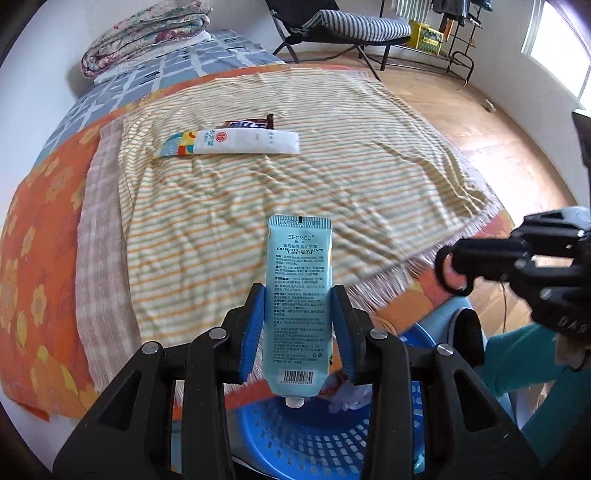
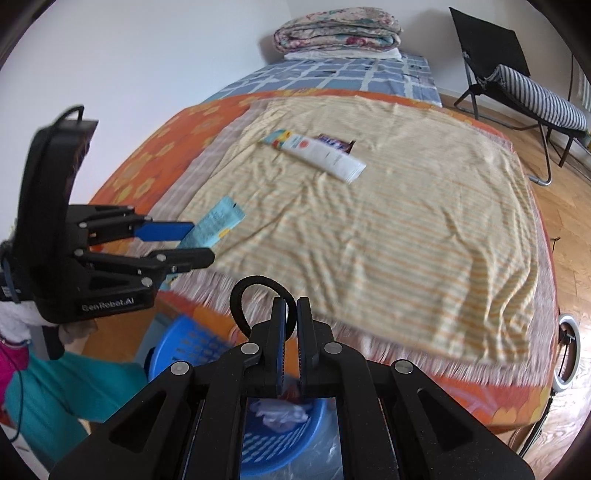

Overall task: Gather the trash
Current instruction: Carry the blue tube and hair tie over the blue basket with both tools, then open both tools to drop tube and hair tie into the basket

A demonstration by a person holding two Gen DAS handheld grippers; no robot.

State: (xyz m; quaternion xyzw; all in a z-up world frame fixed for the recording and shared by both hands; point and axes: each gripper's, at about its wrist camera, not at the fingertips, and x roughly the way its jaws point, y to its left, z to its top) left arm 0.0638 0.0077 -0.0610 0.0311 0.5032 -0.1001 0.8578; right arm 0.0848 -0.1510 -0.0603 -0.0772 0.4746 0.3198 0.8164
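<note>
My left gripper (image 1: 298,295) is shut on a light blue hand cream tube (image 1: 300,295) and holds it over the blue perforated basket (image 1: 306,443) beside the bed. It also shows in the right wrist view (image 2: 188,243) with the tube (image 2: 218,221). My right gripper (image 2: 291,306) is shut on a black hair tie (image 2: 251,286), above the basket (image 2: 184,347); it shows in the left wrist view (image 1: 458,273). A white tube (image 1: 236,142) and a dark snack wrapper (image 1: 251,123) lie on the striped blanket (image 1: 295,177) at the far side.
Crumpled white paper (image 2: 280,413) lies in the basket. The bed has an orange flowered cover (image 1: 40,266) and folded quilts (image 1: 147,33) at its head. A striped folding chair (image 1: 351,26) and a wire rack stand on the wooden floor (image 1: 498,147).
</note>
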